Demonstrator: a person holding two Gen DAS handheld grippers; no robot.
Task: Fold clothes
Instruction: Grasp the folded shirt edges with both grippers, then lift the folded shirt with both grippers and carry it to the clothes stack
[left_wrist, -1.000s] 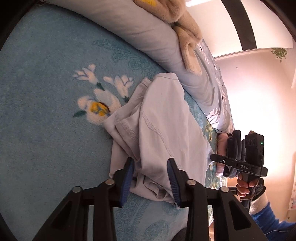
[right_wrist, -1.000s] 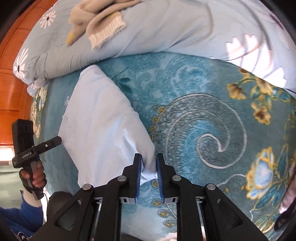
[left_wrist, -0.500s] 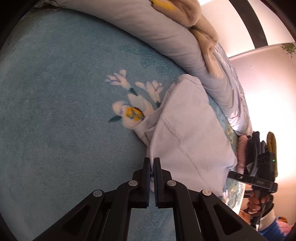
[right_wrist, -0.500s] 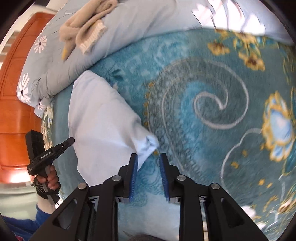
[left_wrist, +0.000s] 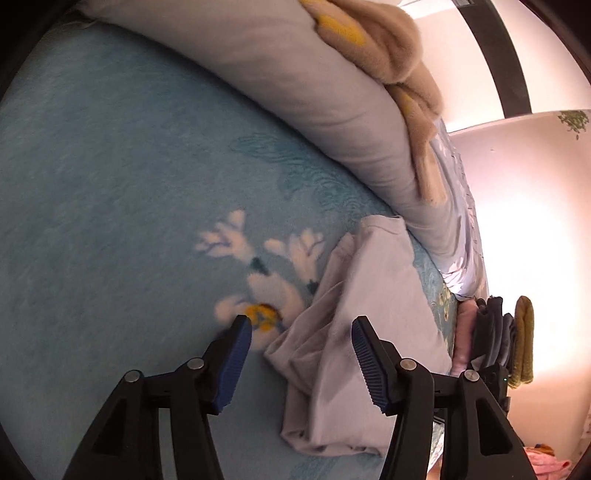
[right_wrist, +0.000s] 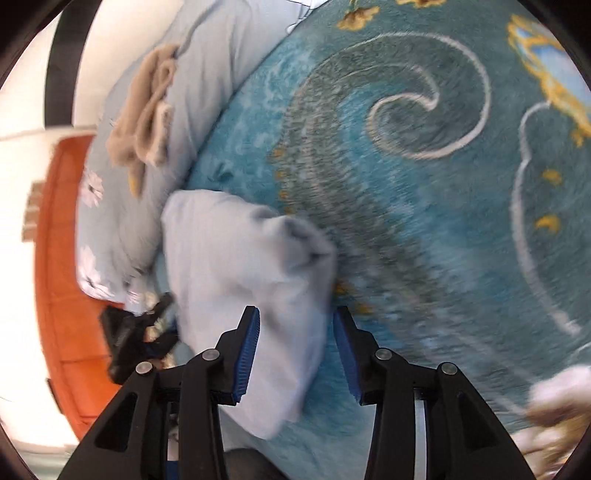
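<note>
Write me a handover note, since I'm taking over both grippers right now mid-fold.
Left claw: open, holding nothing, over the near edge of the pale garment.
Right claw: open, empty, above the same garment.
The garment lies folded into a compact bundle on the teal blanket, beside the grey duvet. A tan sweater sits on the duvet, unfolded.
Done: the pale garment looks folded and let go.
Left: probably tidy its rumpled near corner, then the sweater.

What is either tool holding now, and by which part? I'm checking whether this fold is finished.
Nothing is held. The left tool and the right tool both stand open above the folded light garment, which lies loose on the blue blanket.
</note>
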